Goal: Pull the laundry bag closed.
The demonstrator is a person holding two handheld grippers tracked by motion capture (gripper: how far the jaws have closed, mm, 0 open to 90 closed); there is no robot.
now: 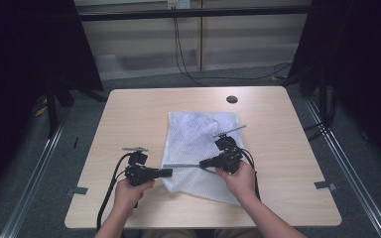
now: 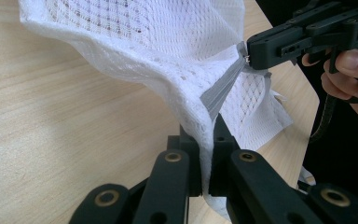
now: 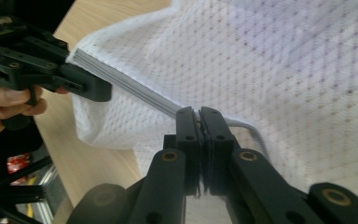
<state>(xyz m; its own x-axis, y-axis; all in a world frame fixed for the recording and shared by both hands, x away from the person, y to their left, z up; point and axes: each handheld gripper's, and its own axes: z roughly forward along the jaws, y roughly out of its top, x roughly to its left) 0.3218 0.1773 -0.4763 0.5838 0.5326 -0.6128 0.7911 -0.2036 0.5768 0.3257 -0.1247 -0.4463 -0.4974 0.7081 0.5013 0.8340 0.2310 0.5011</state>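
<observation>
Grippers [image 2: 208, 140] [image 3: 199, 116] on mesh bag's [image 1: 198, 134] zipper [image 3: 135, 91]

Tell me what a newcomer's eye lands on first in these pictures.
A white mesh bag lies mid-table, its near edge lifted and stretched between two black grippers. The left gripper pinches the bag's left corner at the end of the grey zipper strip; the right gripper is shut on that strip farther along. A small dark disc sits on the wooden table near its far edge.

Overhead view, two close jaw-cams (shared mesh bag [image 1: 201, 148])
</observation>
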